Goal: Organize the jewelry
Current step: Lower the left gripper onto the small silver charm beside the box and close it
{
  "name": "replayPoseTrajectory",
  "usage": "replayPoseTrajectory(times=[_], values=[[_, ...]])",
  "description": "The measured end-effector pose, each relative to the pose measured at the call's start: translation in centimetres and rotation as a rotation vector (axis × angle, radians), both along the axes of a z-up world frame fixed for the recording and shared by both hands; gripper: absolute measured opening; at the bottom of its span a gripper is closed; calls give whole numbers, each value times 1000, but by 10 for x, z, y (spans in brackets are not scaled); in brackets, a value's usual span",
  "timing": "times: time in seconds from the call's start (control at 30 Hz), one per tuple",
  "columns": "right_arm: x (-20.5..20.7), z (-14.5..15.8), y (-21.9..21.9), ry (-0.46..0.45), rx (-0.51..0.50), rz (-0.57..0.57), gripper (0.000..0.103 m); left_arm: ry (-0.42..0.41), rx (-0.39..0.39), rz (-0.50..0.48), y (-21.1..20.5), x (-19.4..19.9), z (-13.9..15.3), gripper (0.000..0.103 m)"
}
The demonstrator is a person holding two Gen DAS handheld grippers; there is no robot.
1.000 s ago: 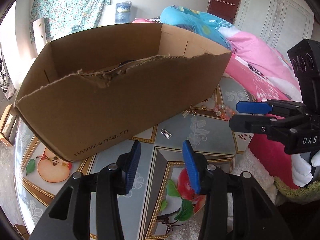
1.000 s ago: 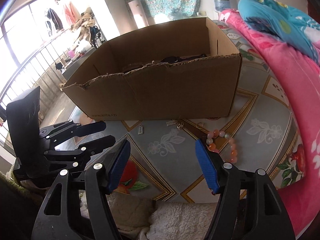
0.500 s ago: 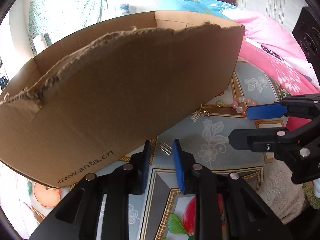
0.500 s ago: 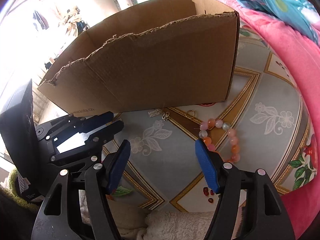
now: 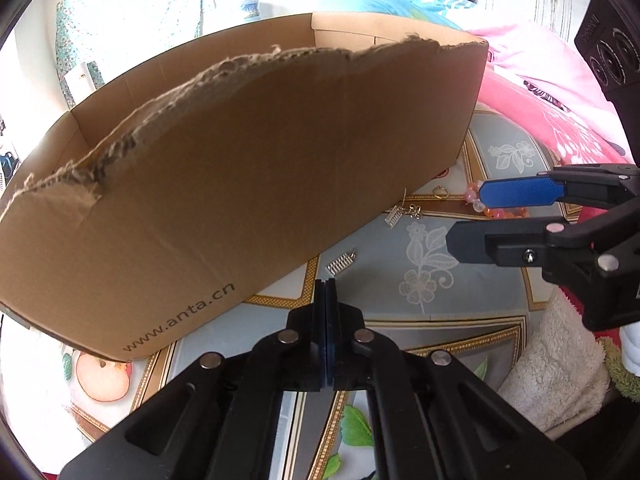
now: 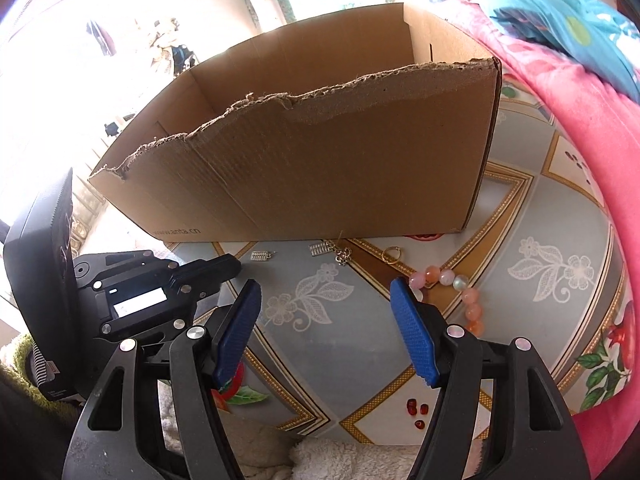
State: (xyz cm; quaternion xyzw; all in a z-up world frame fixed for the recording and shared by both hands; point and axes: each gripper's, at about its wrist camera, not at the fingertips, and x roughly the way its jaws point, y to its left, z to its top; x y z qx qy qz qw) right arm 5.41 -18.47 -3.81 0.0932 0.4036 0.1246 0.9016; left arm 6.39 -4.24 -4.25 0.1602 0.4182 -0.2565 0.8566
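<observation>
Left tongs (image 5: 326,282) have just been closing and now sit pads together, nothing visibly pinched between them; the small silver charm (image 5: 341,263) lies just beyond the tips on the desk (image 5: 420,320), apparently missed or not reached yet. Right tongs (image 6: 326,300) hang wide open w/ nothing held, poised over the desk's near edge. The cardboard box (image 6: 320,160), torn along its near rim, stands at the far side of the desk; its inside can't be seen from either view, so whether any jewelry is already in there can't be told. Still lying loose in front of the box, left to right in the right wrist view: that silver charm, a second silver charm w/ a bit of chain (image 6: 328,250), a gold ring (image 6: 392,255), then the pink-orange bead bracelet (image 6: 456,280) curling toward the near right. A few tiny red beads (image 6: 418,410) sit near the desk's near edge, by the right tongs' right finger. Judging by that spread, the job looks early — every visible piece is still out on the desk, & all of it remains to go into the box, probably starting w/ the charm nearest the left tongs.
</observation>
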Motion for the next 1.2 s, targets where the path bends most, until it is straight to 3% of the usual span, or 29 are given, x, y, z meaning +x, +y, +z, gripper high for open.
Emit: replayPoseTrajectory(times=[0.13, 0.23, 0.33, 0.57, 0.77, 1.2], values=[[-1, 1, 2, -2, 3, 8, 64, 39, -26, 10, 11, -4, 2, 0], [3, 3, -1, 1, 14, 4, 64, -13, -57, -23, 10, -7, 10, 1], [5, 0, -4, 8, 28, -2, 64, -61, -49, -81, -1, -7, 11, 14], [-1, 2, -7, 2, 38, -17, 64, -97, -30, -146, -29, 7, 4, 14], [-1, 3, -8, 3, 41, -14, 64, -91, -6, -179, -27, 9, -5, 14], [10, 1, -9, 20, 51, -11, 64, 11, -40, -173, -17, -16, -2, 10]])
